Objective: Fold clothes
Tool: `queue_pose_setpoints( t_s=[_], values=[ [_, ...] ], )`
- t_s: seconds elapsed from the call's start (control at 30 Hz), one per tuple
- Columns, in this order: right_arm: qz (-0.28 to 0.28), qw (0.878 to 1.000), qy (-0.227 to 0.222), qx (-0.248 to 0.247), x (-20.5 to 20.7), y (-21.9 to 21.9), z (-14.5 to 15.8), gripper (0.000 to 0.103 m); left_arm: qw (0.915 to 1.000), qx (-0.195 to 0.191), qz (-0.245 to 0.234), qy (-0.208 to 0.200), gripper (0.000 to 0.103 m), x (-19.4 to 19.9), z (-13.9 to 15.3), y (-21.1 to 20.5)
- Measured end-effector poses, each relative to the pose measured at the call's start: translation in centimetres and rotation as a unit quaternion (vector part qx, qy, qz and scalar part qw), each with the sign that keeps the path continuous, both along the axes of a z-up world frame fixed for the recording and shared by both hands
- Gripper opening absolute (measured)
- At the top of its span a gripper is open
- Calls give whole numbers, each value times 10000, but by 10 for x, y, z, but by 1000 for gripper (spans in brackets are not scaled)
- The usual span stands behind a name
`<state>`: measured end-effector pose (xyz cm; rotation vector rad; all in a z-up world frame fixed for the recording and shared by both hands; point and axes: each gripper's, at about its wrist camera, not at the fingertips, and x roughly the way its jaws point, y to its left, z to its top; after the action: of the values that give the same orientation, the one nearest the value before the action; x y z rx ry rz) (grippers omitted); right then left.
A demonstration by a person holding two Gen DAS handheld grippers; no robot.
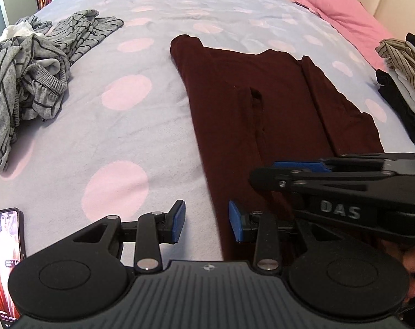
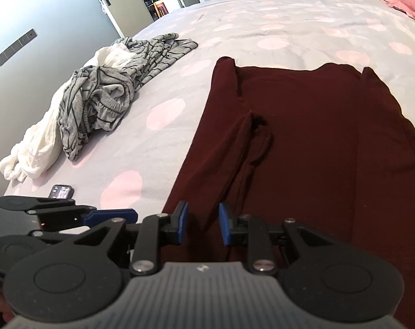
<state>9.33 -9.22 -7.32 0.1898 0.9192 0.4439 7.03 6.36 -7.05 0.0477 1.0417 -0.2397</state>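
A maroon garment (image 1: 262, 90) lay spread flat on the bed (image 1: 152, 126), sleeves folded inward. Both tongs, left (image 1: 206, 224) and right (image 2: 202, 223), hovered apart, empty, at its near hem, seemingly ready to lift it.

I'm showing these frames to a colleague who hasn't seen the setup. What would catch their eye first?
Probably the dark maroon garment spread flat on the polka-dot bedspread, just ahead of both open grippers, left gripper and right gripper. Next, the crumpled grey striped clothes heaped to its left, and a lit phone at the bed's near edge.
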Motion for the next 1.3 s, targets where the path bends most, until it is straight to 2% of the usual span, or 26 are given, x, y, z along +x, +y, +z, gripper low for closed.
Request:
queue_pose_setpoints(
  t_s=[0.07, 0.1, 0.27, 0.33, 0.5, 0.6, 0.73, 0.8, 0.87, 0.9, 0.93, 1.03, 1.13, 1.3],
  values=[
    [-29, 10000, 8, 14, 1, 0, -1, 22, 10000, 37, -7, -10, 32, 0, 0, 0],
    [-43, 10000, 2, 26, 0, 0, 0, 4, 10000, 23, 8, -15, 33, 0, 0, 0],
    [-139, 9999, -68, 21, -5, -2, 8, 4, 9998, -55, 111, -168, 33, -1, 7, 4],
    [-232, 9997, 65, 87, -5, -5, 4, 4, 9997, -104, 103, -216, 33, -1, 9, 4],
    [-443, 9976, 442, 294, -5, -15, -11, 4, 9998, -29, -131, -160, 33, -1, 2, -6],
    [-410, 9979, 435, 243, -10, -18, -11, 5, 9997, 144, -202, -6, 33, 2, -7, -11],
    [-366, 9983, 426, 175, -16, -22, -10, 5, 9997, 168, -157, 105, 42, 2, -11, -8],
    [-344, 9984, 422, 141, -19, -25, -10, 6, 9995, 220, -188, 100, 42, -2, -10, -7],
    [-321, 9986, 418, 107, -22, -27, -9, 11, 9993, 280, -241, 86, 42, -7, -7, -7],
    [-310, 9986, 415, 90, -23, -28, -9, 24, 9991, 316, -274, 64, 42, -10, -6, -7],
    [-320, 9987, 386, 85, -27, -32, -7, 28, 9988, 363, -330, -6, 42, -15, -1, -7],
    [-364, 9990, 243, 103, -42, -48, 3, 28, 9976, 349, -576, -156, 41, -33, 9, -9],
    [-63, 9996, 228, 183, -61, -54, 10, 28, 9955, 276, -884, -206, 40, -52, 15, -14],
    [512, 9969, 517, 285, -99, -47, 3, 28, 9928, 329, -1123, -256, 37, -75, 16, -22]
  ],
)
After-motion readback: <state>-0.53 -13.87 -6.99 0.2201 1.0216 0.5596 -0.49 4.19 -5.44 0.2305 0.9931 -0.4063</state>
